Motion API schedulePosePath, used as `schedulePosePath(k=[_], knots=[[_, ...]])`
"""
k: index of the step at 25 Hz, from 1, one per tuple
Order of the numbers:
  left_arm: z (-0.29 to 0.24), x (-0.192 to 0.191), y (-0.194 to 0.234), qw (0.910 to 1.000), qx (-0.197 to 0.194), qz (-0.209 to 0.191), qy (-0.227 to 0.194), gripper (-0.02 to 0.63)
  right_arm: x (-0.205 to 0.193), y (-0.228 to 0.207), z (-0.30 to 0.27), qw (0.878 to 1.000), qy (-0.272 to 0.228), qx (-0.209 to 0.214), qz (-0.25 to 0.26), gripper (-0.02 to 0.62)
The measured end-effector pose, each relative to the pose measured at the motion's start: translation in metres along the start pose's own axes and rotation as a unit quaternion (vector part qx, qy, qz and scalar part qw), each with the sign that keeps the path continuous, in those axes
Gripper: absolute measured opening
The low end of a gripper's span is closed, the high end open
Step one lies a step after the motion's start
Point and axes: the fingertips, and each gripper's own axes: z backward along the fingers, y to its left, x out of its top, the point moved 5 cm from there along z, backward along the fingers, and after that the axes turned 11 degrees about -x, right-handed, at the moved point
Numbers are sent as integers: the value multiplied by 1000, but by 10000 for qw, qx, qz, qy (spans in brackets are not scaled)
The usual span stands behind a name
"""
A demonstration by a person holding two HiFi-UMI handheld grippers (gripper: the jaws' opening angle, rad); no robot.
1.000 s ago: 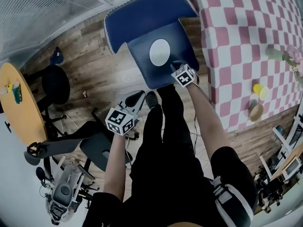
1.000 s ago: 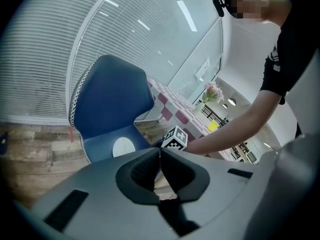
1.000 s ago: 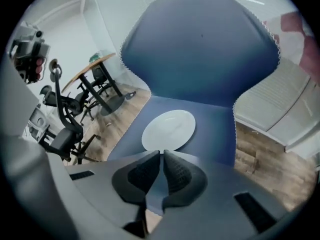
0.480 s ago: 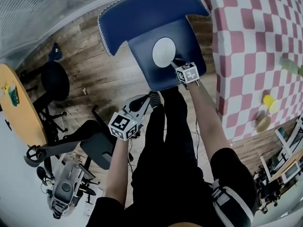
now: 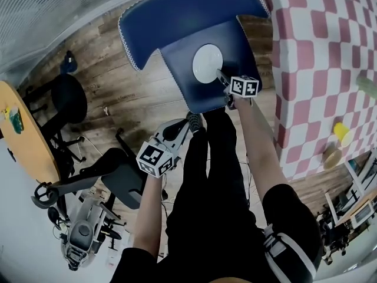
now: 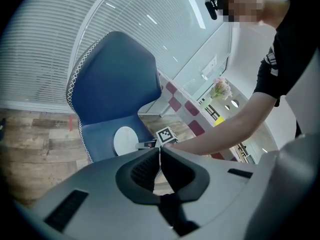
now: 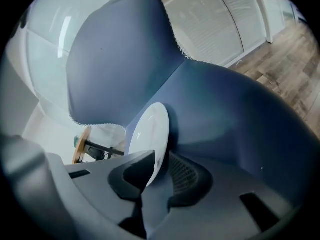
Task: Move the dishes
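A white plate (image 5: 207,62) lies on the seat of a blue chair (image 5: 177,16). My right gripper (image 5: 221,75) reaches to the plate's near rim. In the right gripper view that rim (image 7: 150,134) stands between the jaws, which have just been opening. One pad touches the rim and a gap shows at the other pad (image 7: 185,171), so nothing is clamped. My left gripper (image 5: 178,128) hangs lower left over the floor, beside the person's legs. Its jaws meet at the tips with nothing in them (image 6: 160,151). The left gripper view also shows the plate (image 6: 125,140) and the right gripper (image 6: 143,145).
A table with a red-and-white checked cloth (image 5: 318,52) stands right of the chair, with a yellow cup (image 5: 340,128) near its edge. A black office chair (image 5: 70,102), a round wooden table (image 5: 26,140) and grey equipment (image 5: 82,229) stand at the left on the wooden floor.
My right gripper has sunk and rolled at the plate's rim, and its jaws have spread apart. The left gripper has dropped a little. The plate now lies on the seat.
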Motion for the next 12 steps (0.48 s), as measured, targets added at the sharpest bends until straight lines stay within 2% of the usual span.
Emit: schedulePosePath(k=[8,12], knots=[[1,-2,3,10000,16,44,11,28,4,-3,-6,9977,103,341,-570,61],[4,0,0,10000,-11,79,18,28,12,10,4,9940,-103,590,-912,29]])
